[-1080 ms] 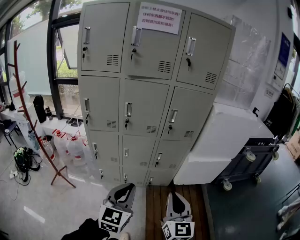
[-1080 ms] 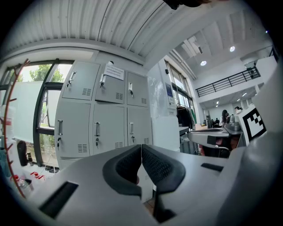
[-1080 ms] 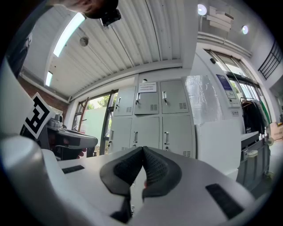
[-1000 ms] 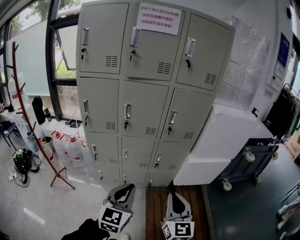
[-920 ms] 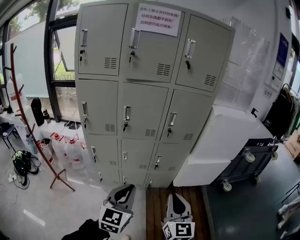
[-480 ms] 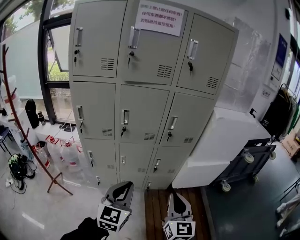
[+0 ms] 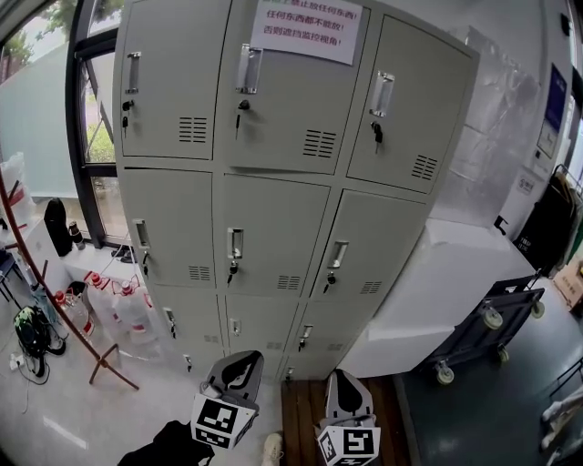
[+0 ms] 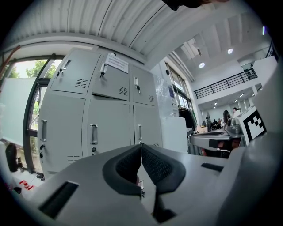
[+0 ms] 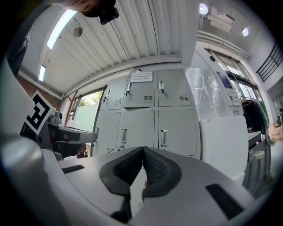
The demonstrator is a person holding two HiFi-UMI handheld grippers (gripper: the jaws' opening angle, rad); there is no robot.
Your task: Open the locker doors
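I'm holding both grippers low in front of the tall light-grey metal locker cabinet (image 7: 282, 182), well apart from it and touching nothing. The left gripper (image 7: 239, 362) is showing its black ribbed pads (image 8: 152, 165) pressed tip to tip with nothing between them. The right gripper (image 7: 339, 375) is likewise fully closed and empty. Each is carrying its cube with black-and-white square markers.

Every locker door I'm seeing is sitting closed, three columns across. Each has a vertical chrome handle and a louvred vent, and keys are hanging in several locks, such as the top middle one (image 7: 240, 111). A white paper notice (image 7: 307, 27) is taped on the top middle door in red Chinese print. Its top line is cut off by the frame and its last line is reading "否则遮挡监控视角!".

A white block-shaped cabinet (image 7: 437, 291) is standing against the locker's right side, with a dark wheeled cart (image 7: 483, 323) beside it. At the locker's left, clear plastic water jugs (image 7: 127, 309) and a red-brown wooden coat stand (image 7: 55, 309) are standing by the window.
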